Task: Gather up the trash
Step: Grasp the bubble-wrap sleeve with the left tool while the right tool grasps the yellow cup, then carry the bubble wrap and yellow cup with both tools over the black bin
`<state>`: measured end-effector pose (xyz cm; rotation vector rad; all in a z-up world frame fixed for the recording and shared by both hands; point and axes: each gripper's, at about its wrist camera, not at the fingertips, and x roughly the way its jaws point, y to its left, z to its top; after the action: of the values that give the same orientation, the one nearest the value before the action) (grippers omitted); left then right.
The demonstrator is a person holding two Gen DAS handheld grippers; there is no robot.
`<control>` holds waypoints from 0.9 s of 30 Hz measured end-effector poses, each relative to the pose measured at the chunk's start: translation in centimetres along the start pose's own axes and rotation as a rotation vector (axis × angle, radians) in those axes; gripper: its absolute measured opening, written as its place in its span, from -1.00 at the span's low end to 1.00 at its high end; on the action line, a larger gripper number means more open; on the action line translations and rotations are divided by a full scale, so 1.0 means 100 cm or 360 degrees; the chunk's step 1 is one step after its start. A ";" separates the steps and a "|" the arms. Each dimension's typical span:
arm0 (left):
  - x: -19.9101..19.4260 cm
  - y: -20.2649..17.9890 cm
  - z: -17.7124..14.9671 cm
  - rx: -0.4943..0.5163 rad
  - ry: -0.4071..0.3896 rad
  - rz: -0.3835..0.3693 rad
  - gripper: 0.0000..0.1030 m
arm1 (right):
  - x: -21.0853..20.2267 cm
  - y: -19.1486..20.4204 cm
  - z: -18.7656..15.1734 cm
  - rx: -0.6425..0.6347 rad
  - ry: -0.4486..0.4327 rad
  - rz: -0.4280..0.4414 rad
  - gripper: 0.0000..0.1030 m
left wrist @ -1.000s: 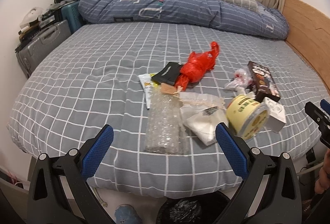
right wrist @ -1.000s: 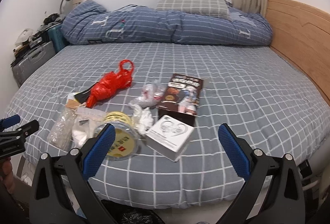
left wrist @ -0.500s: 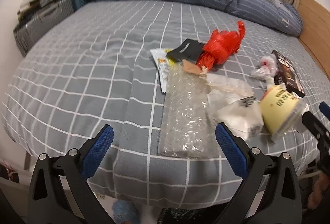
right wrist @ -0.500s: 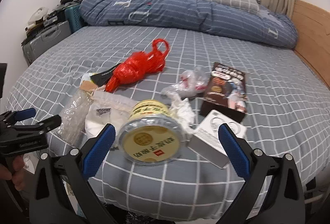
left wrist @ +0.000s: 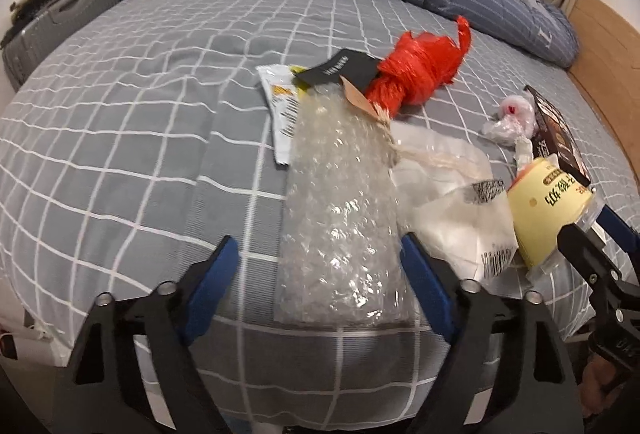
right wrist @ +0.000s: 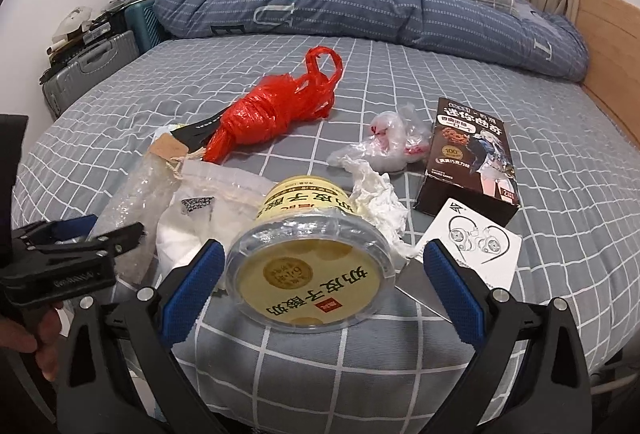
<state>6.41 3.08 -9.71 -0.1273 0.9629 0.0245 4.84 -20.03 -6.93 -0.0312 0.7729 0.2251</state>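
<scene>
Where the bed (left wrist: pixel 120 138) edge drops, both tools gape wide: left tool (left wrist: pixel 320 266) astride bubble wrap (left wrist: pixel 340 218), right tool (right wrist: pixel 320 274) astride tub (right wrist: pixel 312 274).

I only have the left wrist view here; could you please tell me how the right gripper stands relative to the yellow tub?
Observer: The right gripper is open. The yellow tub lies on its side with its clear lid facing the camera between the two fingers, not yet gripped.
Operator: Thank you. Is anything hidden behind the tub from my side?
Observer: Yes, a white earphone box lies flat beside the tub, just in front of the brown snack box.
</scene>
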 end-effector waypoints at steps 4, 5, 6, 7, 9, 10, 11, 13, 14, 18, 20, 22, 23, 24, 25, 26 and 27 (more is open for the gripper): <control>0.002 -0.004 -0.001 0.0026 0.0001 -0.0007 0.00 | 0.003 0.003 -0.002 -0.0015 0.0021 0.0018 0.81; 0.003 -0.005 0.000 0.0029 0.0003 -0.0006 -0.05 | 0.004 0.002 -0.002 -0.0009 0.0031 0.0031 0.78; 0.002 -0.004 -0.001 0.0024 -0.0002 -0.0006 -0.12 | 0.005 0.002 -0.002 -0.0004 0.0033 0.0037 0.76; 0.002 -0.004 -0.001 0.0017 -0.0007 -0.0011 -0.21 | 0.005 0.002 -0.002 -0.0002 0.0036 0.0047 0.69; 0.002 -0.004 -0.001 0.0024 -0.0007 -0.0020 -0.31 | 0.007 0.003 -0.002 -0.0005 0.0043 0.0057 0.64; 0.002 -0.004 -0.001 0.0028 -0.0010 -0.0025 -0.39 | 0.007 0.003 -0.002 -0.0003 0.0042 0.0059 0.64; 0.001 -0.004 -0.001 0.0027 -0.0010 -0.0029 -0.41 | 0.008 0.003 -0.001 0.0000 0.0040 0.0062 0.63; 0.000 -0.004 -0.001 0.0023 -0.0010 -0.0045 -0.54 | 0.007 0.002 -0.001 0.0015 0.0037 0.0069 0.63; -0.002 -0.004 0.000 0.0021 -0.0014 -0.0052 -0.57 | 0.007 0.001 0.000 0.0027 0.0032 0.0071 0.63; -0.009 -0.004 0.001 0.0016 -0.0033 -0.0044 -0.61 | -0.001 -0.003 0.002 0.0050 0.0003 0.0061 0.62; -0.014 -0.005 0.003 0.0017 -0.0045 -0.0040 -0.61 | -0.005 -0.004 0.004 0.0055 -0.0013 0.0057 0.62; -0.020 -0.005 0.004 0.0014 -0.0060 -0.0030 -0.61 | -0.010 -0.004 0.005 0.0053 -0.0024 0.0057 0.62; -0.023 -0.004 0.005 0.0014 -0.0067 -0.0025 -0.61 | -0.012 -0.004 0.005 0.0050 -0.0031 0.0053 0.62; -0.025 -0.004 0.005 0.0013 -0.0073 -0.0018 -0.61 | -0.015 -0.004 0.006 0.0048 -0.0037 0.0050 0.62; -0.028 -0.004 0.006 0.0011 -0.0077 -0.0011 -0.61 | -0.017 -0.004 0.006 0.0048 -0.0039 0.0050 0.62; -0.031 -0.004 0.007 0.0007 -0.0082 -0.0006 -0.61 | -0.019 -0.005 0.008 0.0050 -0.0044 0.0051 0.62; -0.036 -0.003 0.008 0.0000 -0.0087 0.0001 -0.61 | -0.023 -0.005 0.008 0.0051 -0.0054 0.0051 0.62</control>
<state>5.05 3.05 -6.30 -0.1258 0.9083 0.0287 3.91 -20.86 -4.78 0.0154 0.7434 0.2428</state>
